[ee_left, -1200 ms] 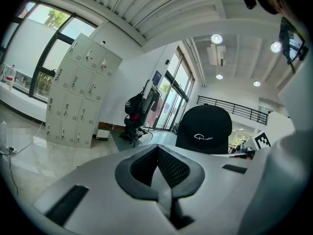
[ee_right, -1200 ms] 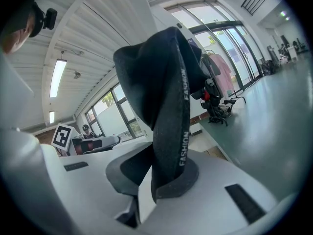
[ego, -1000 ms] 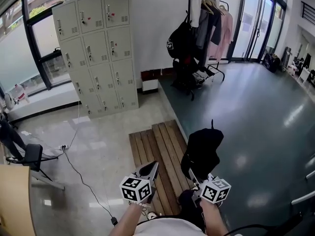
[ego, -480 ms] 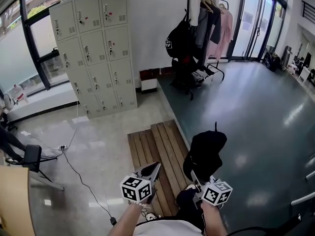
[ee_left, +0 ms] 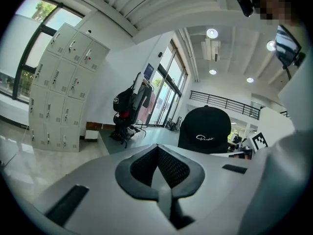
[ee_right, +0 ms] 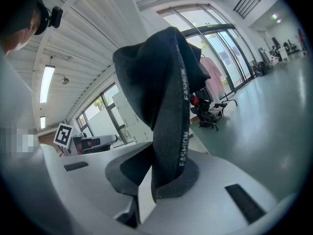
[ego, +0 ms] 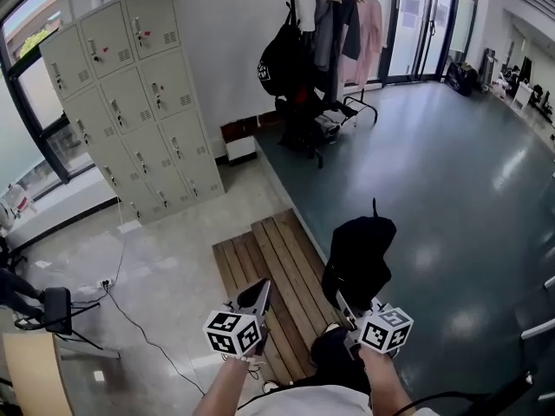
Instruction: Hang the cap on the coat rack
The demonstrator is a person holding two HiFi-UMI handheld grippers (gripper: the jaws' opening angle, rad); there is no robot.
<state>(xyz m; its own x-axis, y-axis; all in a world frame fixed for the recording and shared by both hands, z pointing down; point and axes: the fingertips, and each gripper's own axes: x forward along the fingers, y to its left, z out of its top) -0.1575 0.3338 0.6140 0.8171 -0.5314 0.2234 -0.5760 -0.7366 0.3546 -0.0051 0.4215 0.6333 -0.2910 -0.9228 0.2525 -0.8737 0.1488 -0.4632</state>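
The left gripper (ego: 258, 295) is held with jaws together and empty, while the black cap (ego: 360, 250) is clamped by its band in the jaws of the right gripper (ego: 342, 303), above the dark floor (ego: 451, 189). Just beyond, a slatted wooden surface (ego: 270, 263) is laid where pale tiles (ego: 165, 250) meet that floor. Farther off, grey lockers (ego: 130, 102) are ranged along the white wall (ego: 234, 24), and the coat rack (ego: 333, 81), hung with clothes (ego: 368, 24), is stood near glass doors (ego: 425, 24).

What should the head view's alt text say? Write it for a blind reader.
Seen from above, the right gripper holds a black cap near a wooden bench, while the left gripper beside it is shut and empty. Across the room stand a coat rack hung with clothes and grey lockers.
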